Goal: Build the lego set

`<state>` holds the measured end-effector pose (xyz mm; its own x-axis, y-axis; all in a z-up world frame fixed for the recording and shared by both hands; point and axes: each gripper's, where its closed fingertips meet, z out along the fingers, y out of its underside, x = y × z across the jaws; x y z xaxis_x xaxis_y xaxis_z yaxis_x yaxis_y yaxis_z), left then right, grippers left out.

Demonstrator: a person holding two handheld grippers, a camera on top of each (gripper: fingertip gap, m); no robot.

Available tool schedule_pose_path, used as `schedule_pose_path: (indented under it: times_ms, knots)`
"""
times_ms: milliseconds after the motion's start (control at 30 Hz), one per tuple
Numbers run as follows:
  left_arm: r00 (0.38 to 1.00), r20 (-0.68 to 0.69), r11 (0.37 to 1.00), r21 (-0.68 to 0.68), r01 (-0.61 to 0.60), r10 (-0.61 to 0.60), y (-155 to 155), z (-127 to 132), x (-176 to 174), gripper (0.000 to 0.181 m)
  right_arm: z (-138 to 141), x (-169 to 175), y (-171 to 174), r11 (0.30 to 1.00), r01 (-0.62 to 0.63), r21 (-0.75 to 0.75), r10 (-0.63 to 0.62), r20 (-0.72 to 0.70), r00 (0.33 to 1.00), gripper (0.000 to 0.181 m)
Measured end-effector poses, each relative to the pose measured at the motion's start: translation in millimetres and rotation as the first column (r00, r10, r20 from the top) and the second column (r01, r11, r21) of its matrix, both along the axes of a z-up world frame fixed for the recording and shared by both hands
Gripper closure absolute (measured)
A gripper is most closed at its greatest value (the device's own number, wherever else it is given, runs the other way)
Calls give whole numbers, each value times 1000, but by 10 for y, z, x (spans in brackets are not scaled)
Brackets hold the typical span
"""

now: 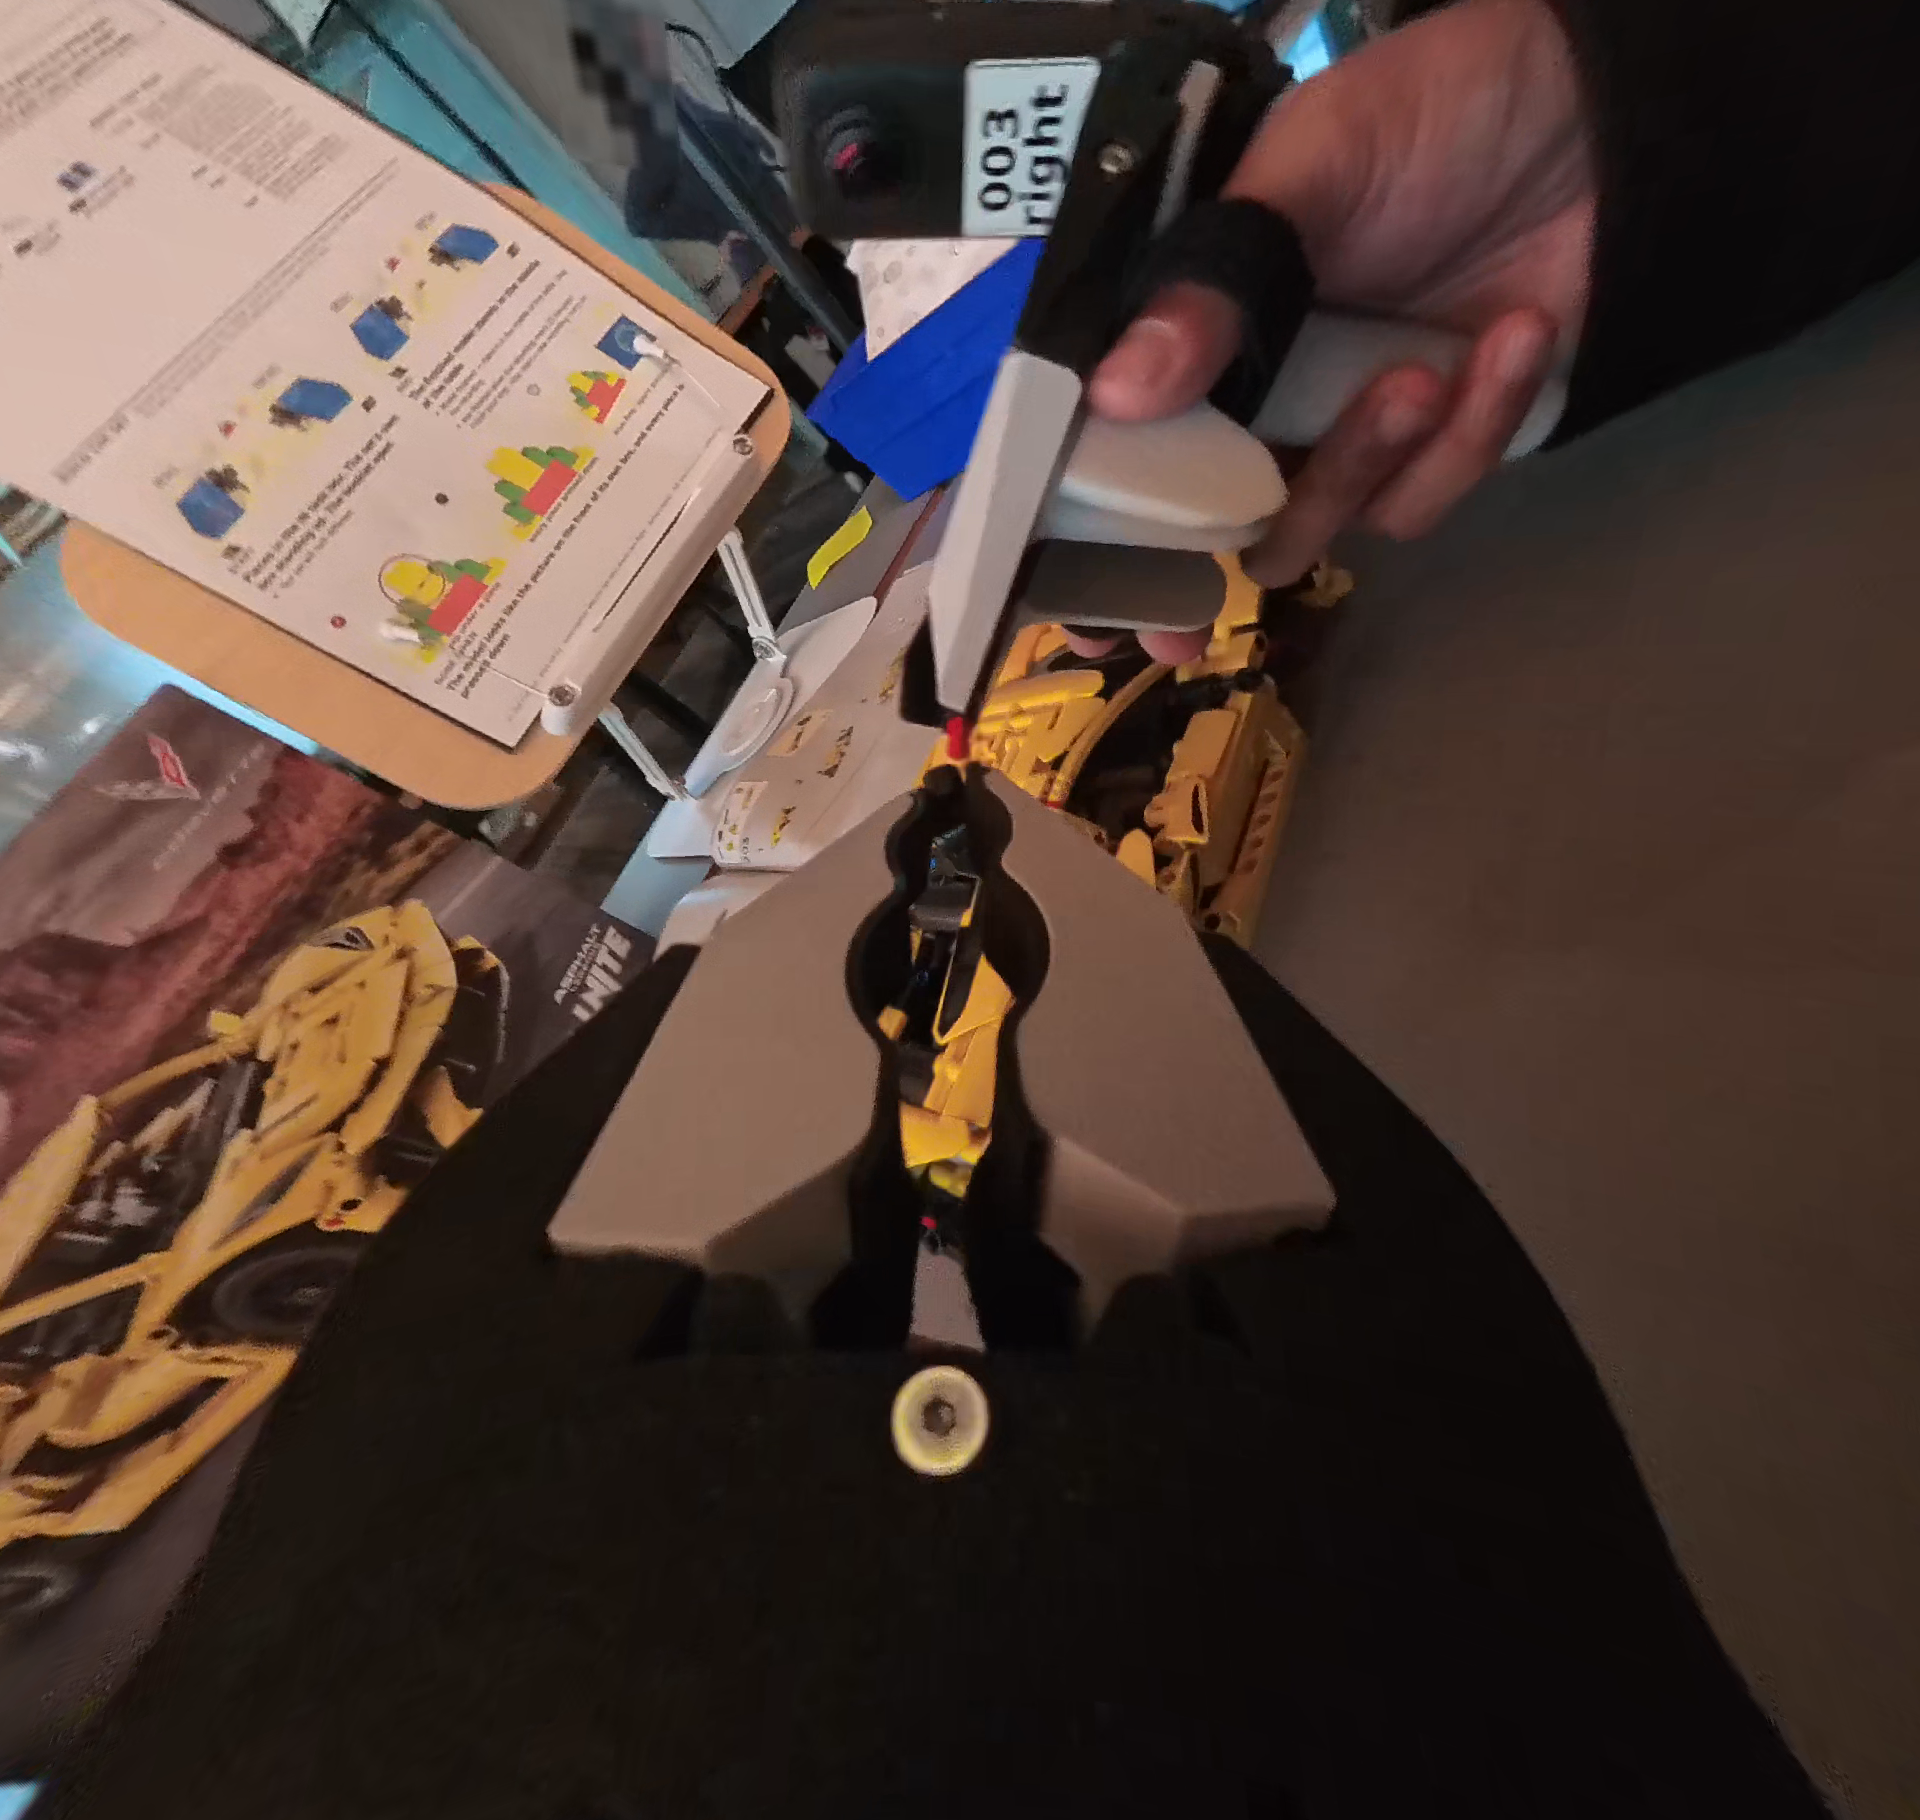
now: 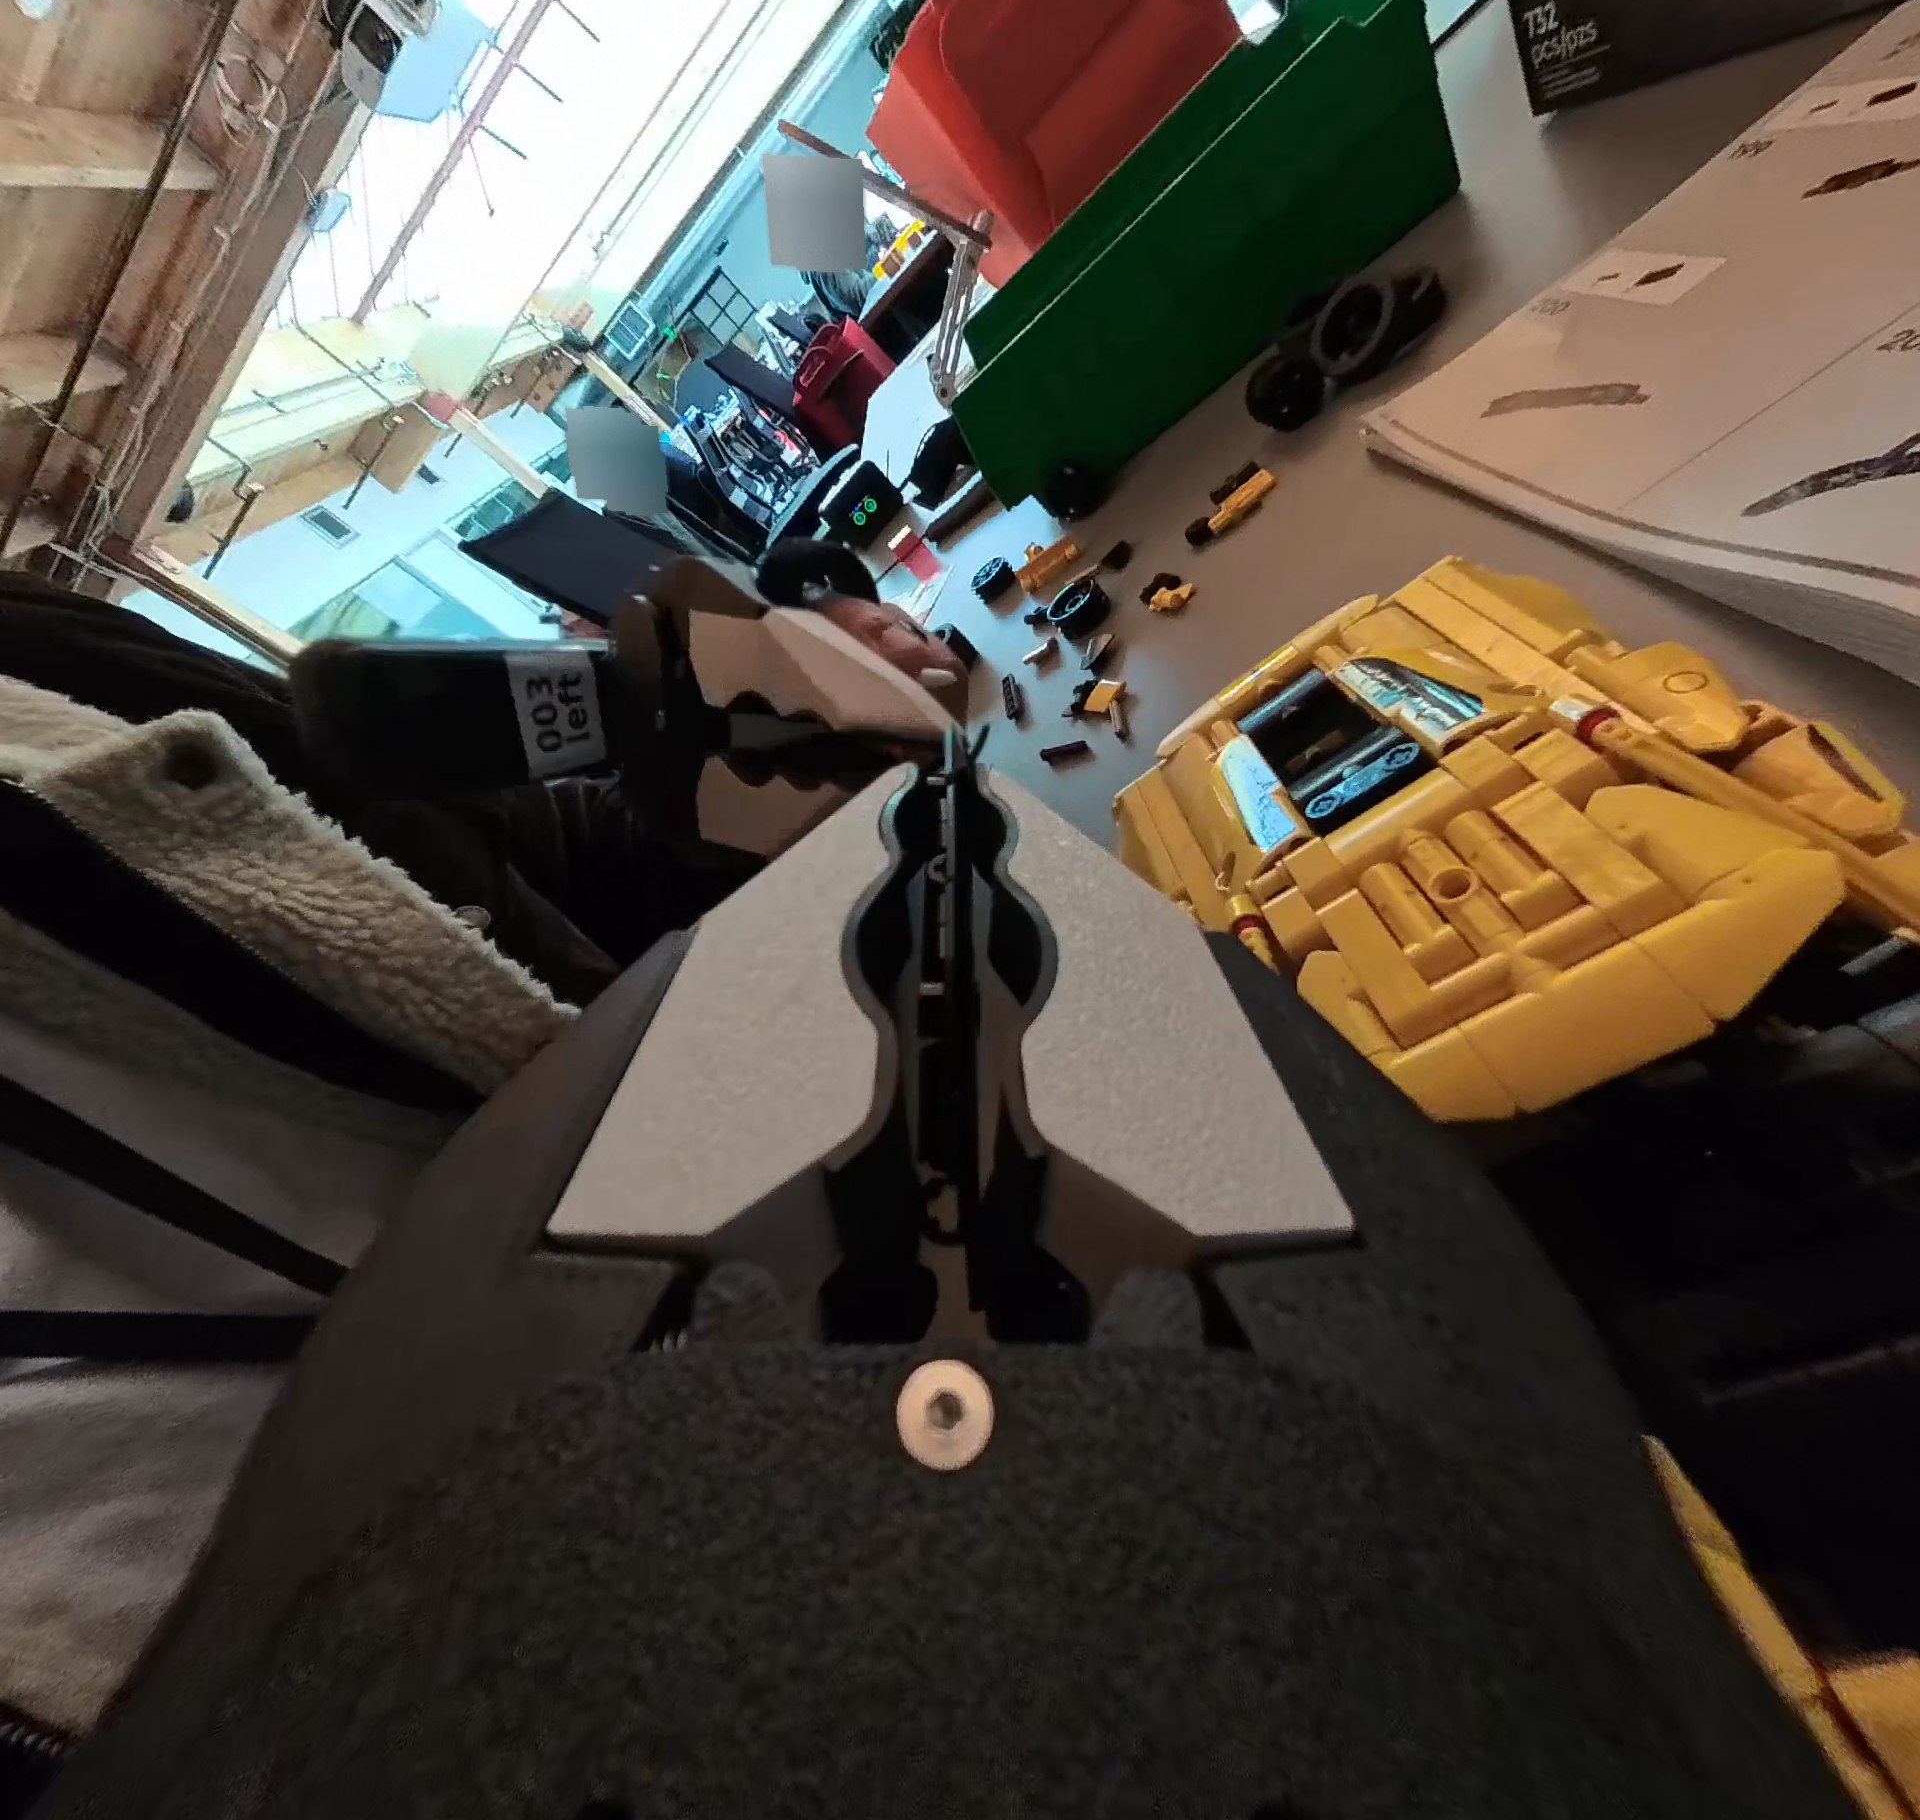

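Left claw [image 1: 961, 794]: jaws nearly together, tips pinching a small red and black piece [image 1: 956, 736]; it also shows in the right wrist view [image 2: 935, 721], tip to tip with the right claw.
Right claw [image 2: 961, 762]: jaws drawn close on a thin black piece [image 2: 958, 835] that runs down the slot between them; in the left wrist view [image 1: 951, 700] it comes down from above, held by a bare hand [image 1: 1423, 243].
Car [image 2: 1507, 887]: yellow lego model, partly built, lying on the desk just right of the claw tips in the right wrist view; in the left wrist view it shows behind and through the left claw's slot [image 1: 1195, 773].
Desk [image 2: 1174, 690]: grey, carries the car and everything below.
Loose parts [image 2: 1081, 627]: small black and yellow pieces and wheels scattered beyond the car.
Green bin [image 2: 1226, 243]: beyond the loose parts, farther from the car.
Red bin [image 2: 1049, 56]: behind the green bin.
Manual [image 2: 1714, 399]: open booklet just beyond the car, on its far right.
Box [image 1: 260, 1095]: printed with a yellow car, left of the model in the left wrist view.
Sheet [image 1: 343, 336]: printed page on a wooden board on a stand, above the box.
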<state>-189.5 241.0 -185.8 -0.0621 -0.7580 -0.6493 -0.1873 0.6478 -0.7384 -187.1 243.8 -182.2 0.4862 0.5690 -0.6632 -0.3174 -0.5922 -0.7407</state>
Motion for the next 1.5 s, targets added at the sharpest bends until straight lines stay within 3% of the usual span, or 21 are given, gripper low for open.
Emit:
schedule_pose_path:
  times_ms: [300,667,900,1200,1500]
  knots:
    - [1000,-27,977,213,14,-9,-60,-89,-2,177,-84,-24,-13,998,-29,-52,29,-6,1000,174]
    - [997,-75,785,617,56,-12,-39,-161,62,177,-151,16,-30,981,-79,-177,54,-142,988,175]
    - [998,-67,857,514,38,-4,-21,-81,117,178,-80,60,-3,988,-42,-149,18,-160,987,174]
    - [992,-119,888,458,29,29,16,-129,127,178,-133,51,35,996,43,-83,-41,32,999,174]
    - [986,-153,923,384,0,64,62,-199,166,178,-205,79,82,993,121,-8,-116,235,965,174]
